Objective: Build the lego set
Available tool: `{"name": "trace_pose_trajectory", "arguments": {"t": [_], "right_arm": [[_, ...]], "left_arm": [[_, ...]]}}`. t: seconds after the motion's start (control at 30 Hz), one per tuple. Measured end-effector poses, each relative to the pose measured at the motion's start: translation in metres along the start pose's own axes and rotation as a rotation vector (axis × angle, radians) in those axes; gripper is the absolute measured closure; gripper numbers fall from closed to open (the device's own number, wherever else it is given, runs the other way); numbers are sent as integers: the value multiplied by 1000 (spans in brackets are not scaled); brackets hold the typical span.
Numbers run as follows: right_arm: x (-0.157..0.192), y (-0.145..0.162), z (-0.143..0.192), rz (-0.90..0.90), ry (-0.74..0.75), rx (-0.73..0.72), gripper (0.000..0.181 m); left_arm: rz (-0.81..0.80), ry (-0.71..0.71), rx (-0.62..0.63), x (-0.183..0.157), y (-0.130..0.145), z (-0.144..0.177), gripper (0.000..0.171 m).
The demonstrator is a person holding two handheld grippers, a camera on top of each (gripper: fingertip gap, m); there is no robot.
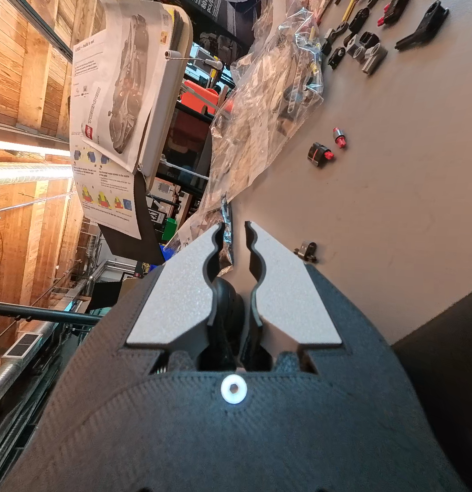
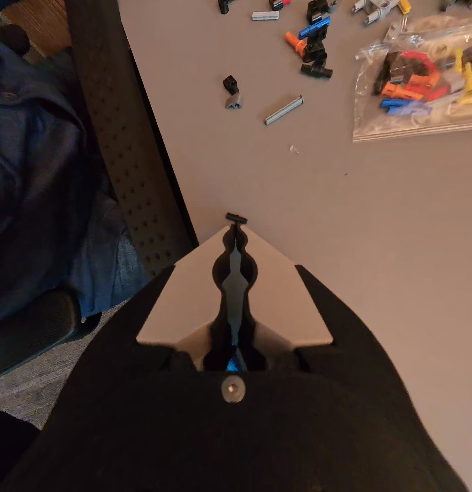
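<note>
The left wrist view is rolled on its side. The left tongs stand partly open, a clear gap between the tips, with a round black object sitting deep between the fingers; whether they grip it cannot be told. Only this view shows the instruction booklet propped on a stand past the far edge of the bench, and a crumpled clear bag of pale and dark lego parts along that edge. Loose on the bench lie a black piece with a red pin, a small grey and red pin, a cluster of black and grey connectors, and a small black and grey piece just beside the right-hand finger.

The right wrist view shows the right tongs closed at the tips on a small black T-shaped pin, near the bench's left edge. Only this view shows a zip bag at the right edge, holding red, orange, yellow, blue and black pieces. Towards the far edge lie a grey axle, a black and grey connector and a partly built black assembly with blue and orange pins. Blue fabric shows left of the bench.
</note>
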State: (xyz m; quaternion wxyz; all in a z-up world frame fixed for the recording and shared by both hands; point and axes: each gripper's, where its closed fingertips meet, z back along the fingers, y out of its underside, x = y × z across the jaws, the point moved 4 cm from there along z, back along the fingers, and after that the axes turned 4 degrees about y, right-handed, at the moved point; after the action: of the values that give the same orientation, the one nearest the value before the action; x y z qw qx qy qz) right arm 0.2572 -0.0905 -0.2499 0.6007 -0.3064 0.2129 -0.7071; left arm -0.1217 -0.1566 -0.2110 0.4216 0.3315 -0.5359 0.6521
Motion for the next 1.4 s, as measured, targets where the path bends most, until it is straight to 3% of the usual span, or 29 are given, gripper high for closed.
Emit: {"name": "trace_pose_trajectory", "arguments": {"t": [0.13,0.27,0.4,0.6,0.73,0.87,1.4], "right_arm": [[-11,-15,-11,36,-55,1,181],[-20,-50,-43,85,-111,-20,181],[-31,-69,-55,110,-65,40,181],[-26,-48,-17,2,101,44,164],[-9,-18,7,-71,185,20,168],[3,3,8,-74,235,50,174],[1,-32,-29,-25,210,-24,181]], "left_arm": [[0,6,6,-1,0,-1,157],[-2,7,8,-1,1,-1,157],[-5,-1,2,0,0,0,157],[2,0,-2,0,0,0,157],[3,0,-3,0,0,0,157],[4,6,-2,0,0,0,157],[1,5,0,0,0,0,157]]}}
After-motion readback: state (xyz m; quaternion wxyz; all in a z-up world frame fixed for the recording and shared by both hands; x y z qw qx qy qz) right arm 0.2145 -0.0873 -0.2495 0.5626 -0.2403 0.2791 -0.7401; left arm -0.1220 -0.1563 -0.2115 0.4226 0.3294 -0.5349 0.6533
